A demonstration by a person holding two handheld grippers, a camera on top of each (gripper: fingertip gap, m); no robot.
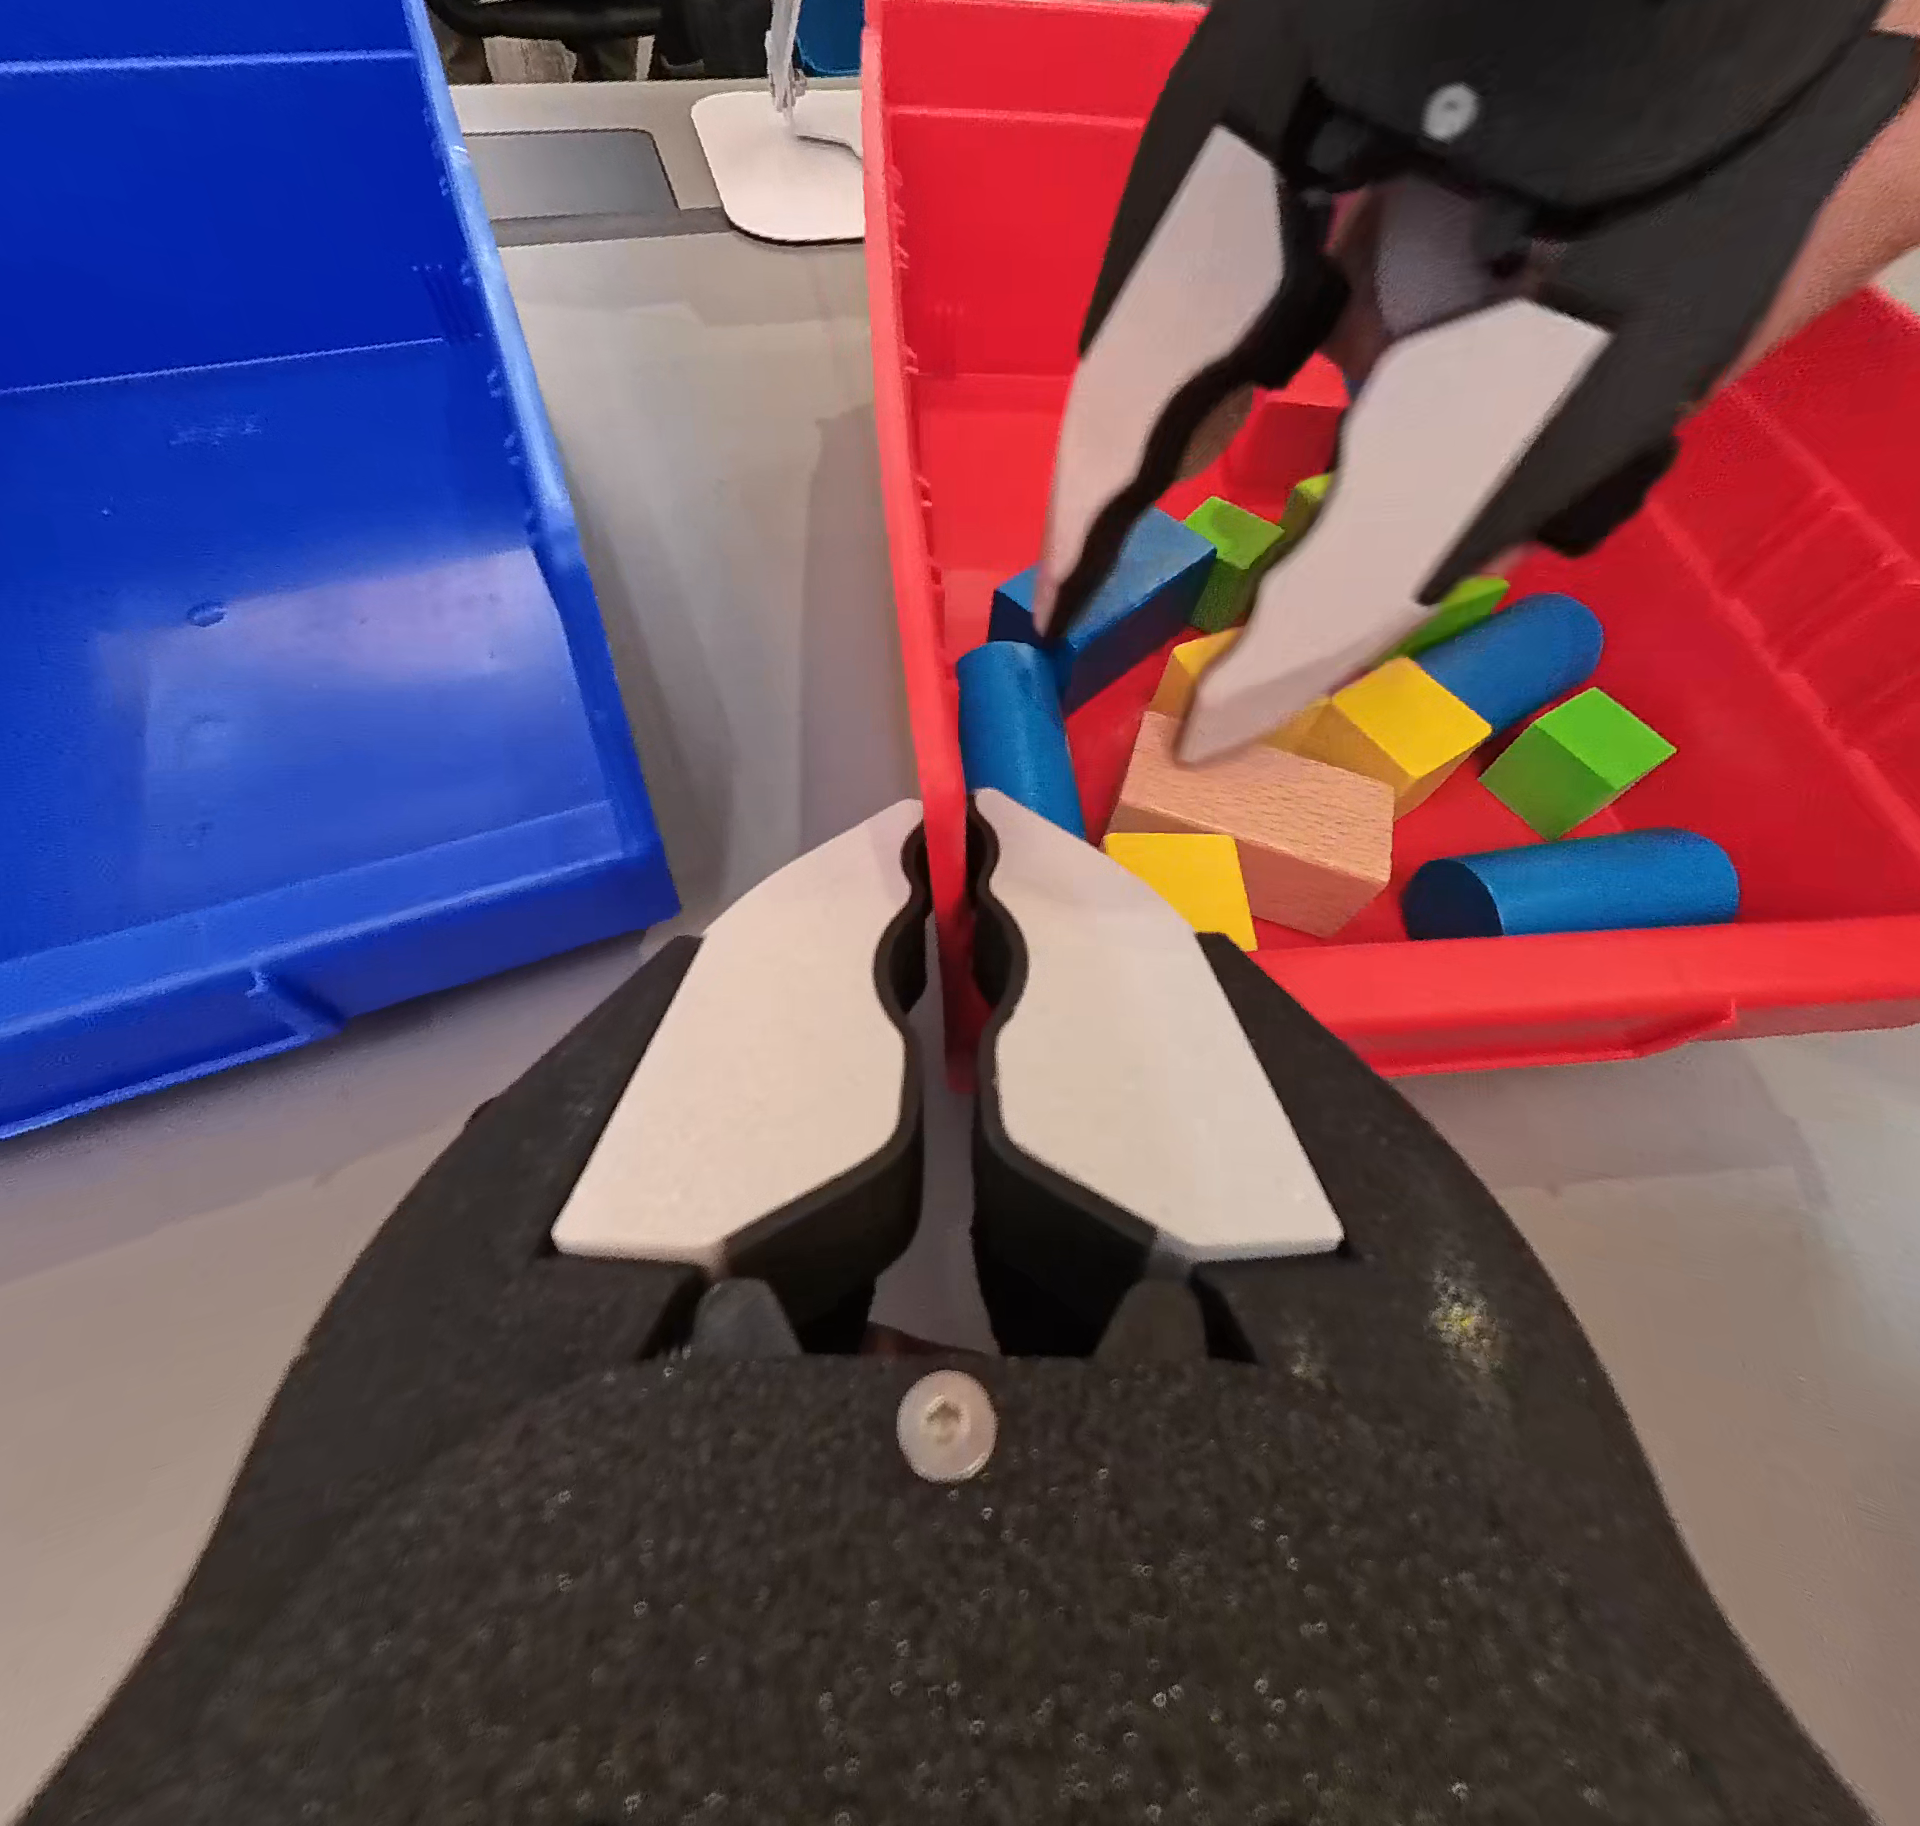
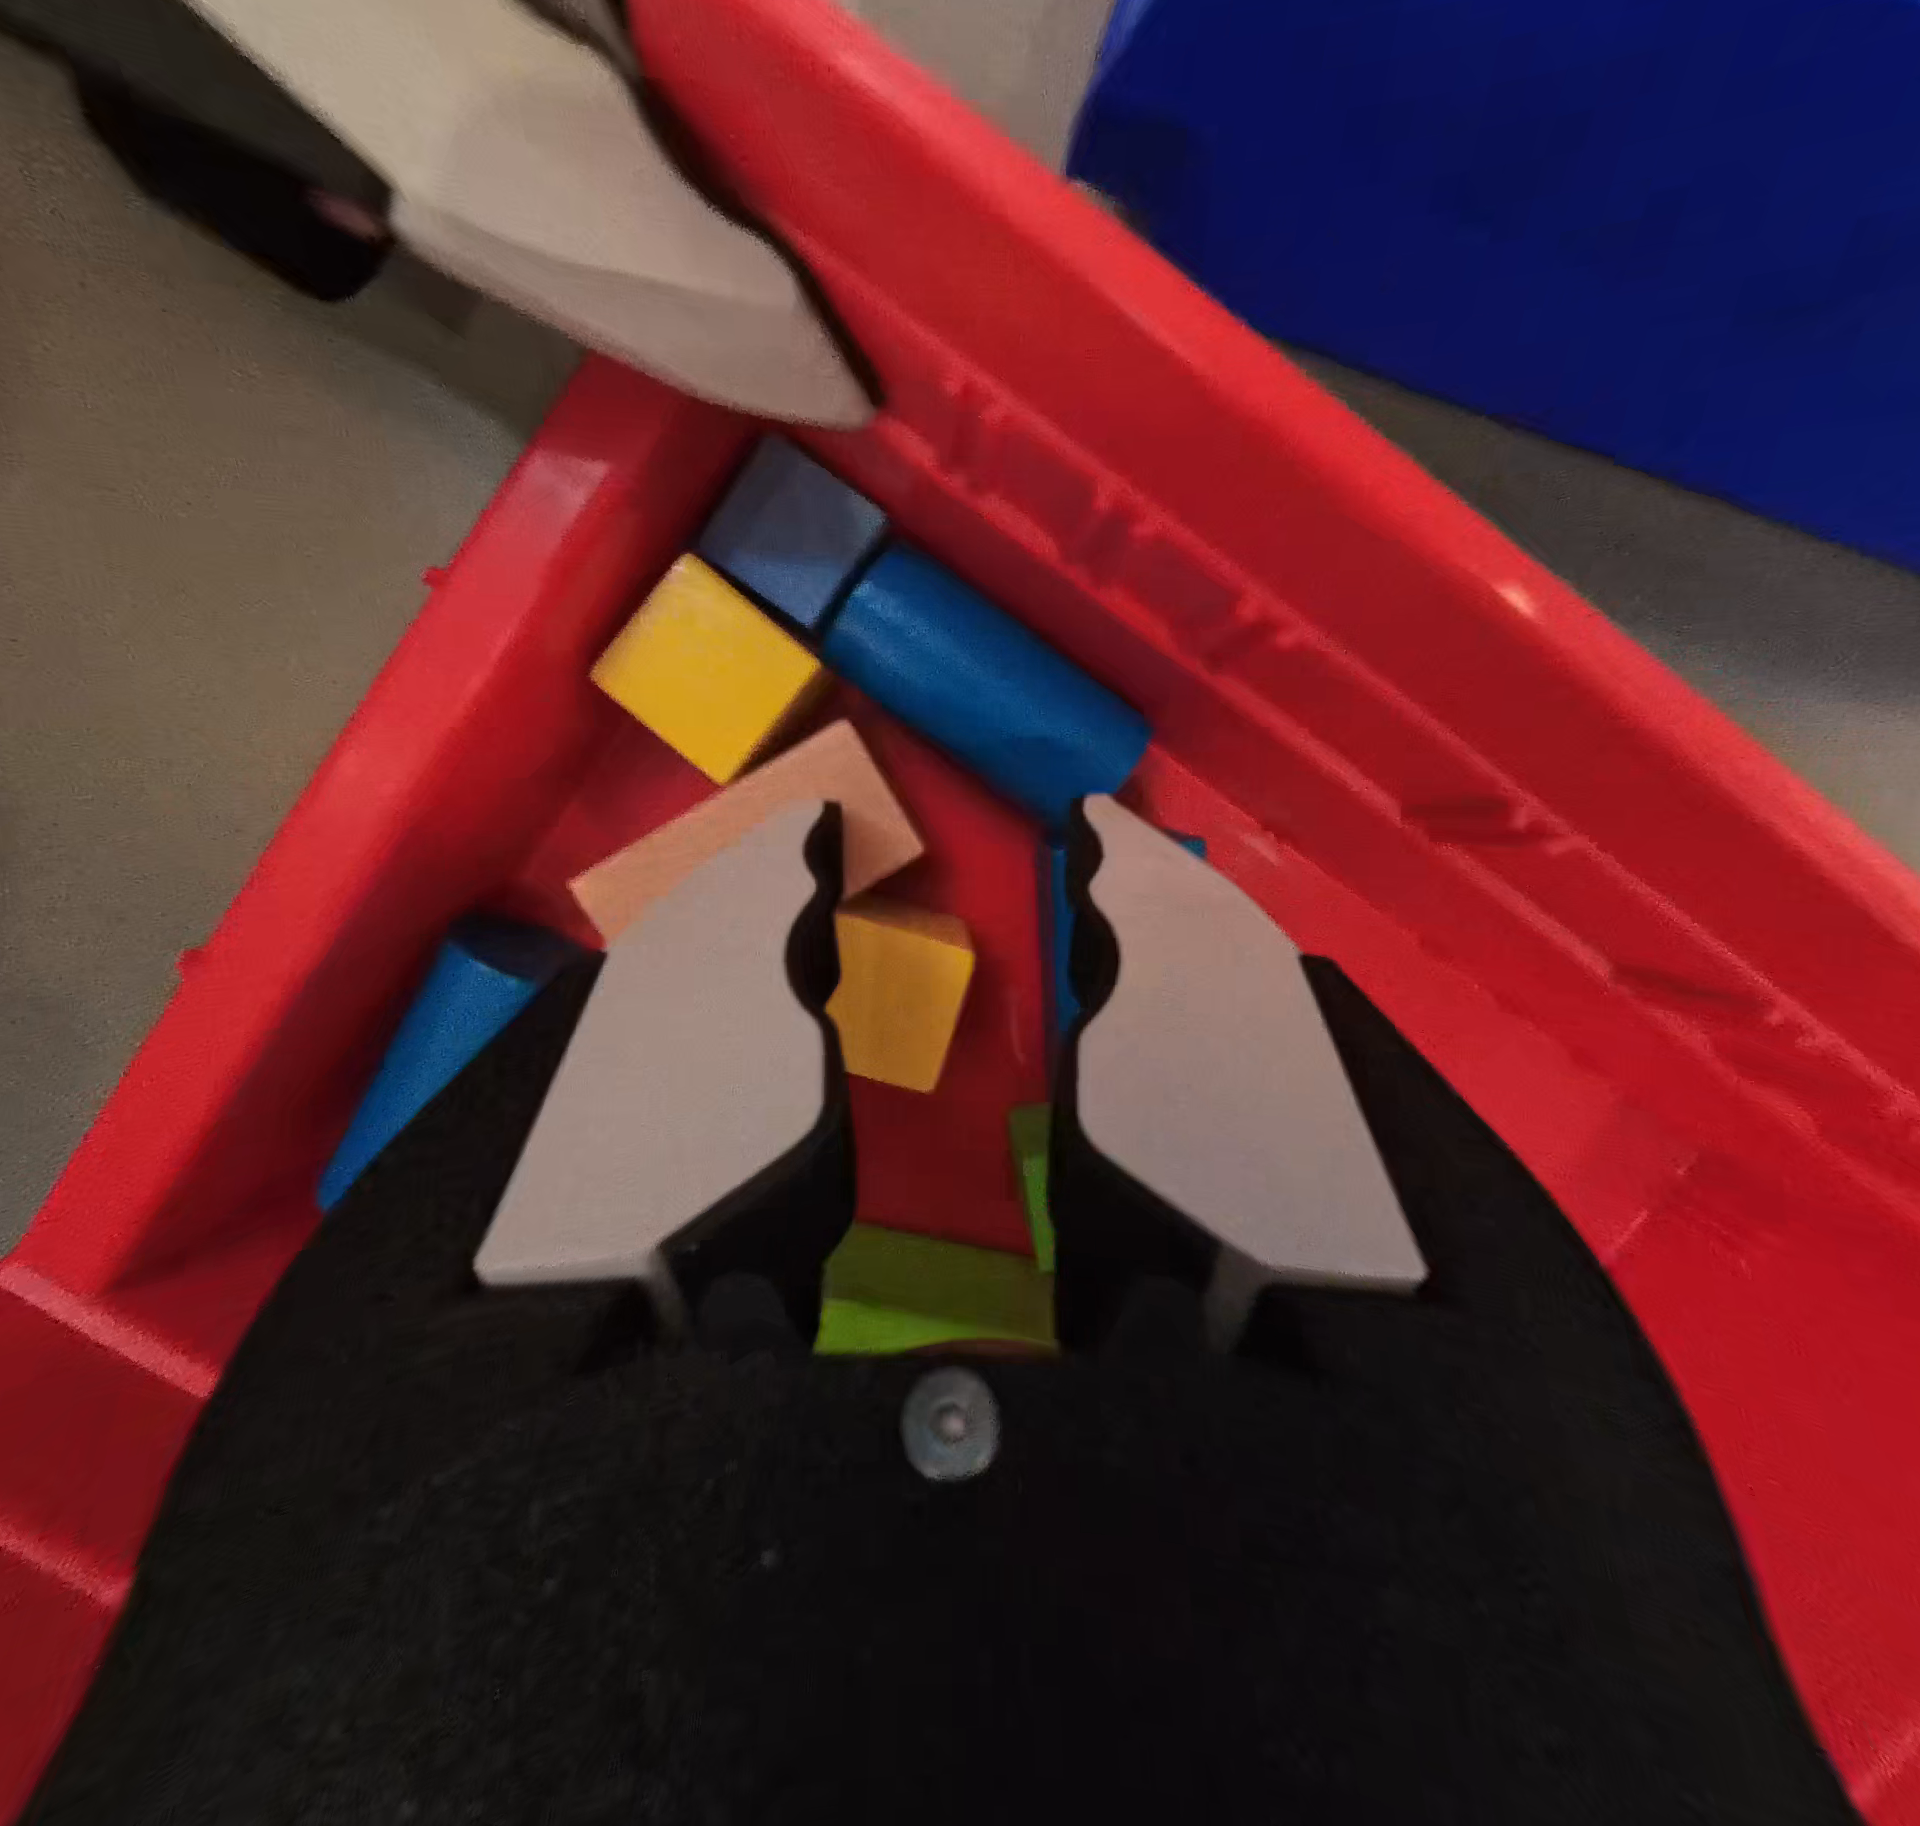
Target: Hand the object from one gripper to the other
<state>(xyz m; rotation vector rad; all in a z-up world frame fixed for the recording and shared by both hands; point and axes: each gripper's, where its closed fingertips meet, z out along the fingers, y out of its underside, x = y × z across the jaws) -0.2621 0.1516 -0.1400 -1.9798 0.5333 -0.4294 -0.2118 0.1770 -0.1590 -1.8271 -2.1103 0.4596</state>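
A: Left tongs?

B: Pressing together on the near-corner wall of the red plastic bin, steadying it. Carrying no block.

A: Right tongs?

B: Spreading wide, hanging empty, tips dipping into the pile of painted wooden blocks.

A: Target?

B: Can't tell for sure. Probably the yellow wooden cube, lying in the bin between the right tongs' fingers, hugging the 9 o'clock finger. No long axis. Natural-wood rectangular block lying just beyond at 11 o'clock.

A: Nearer tongs?

B: Right. Blue plastic bin sitting empty at 10 o'clock on the grey desk.
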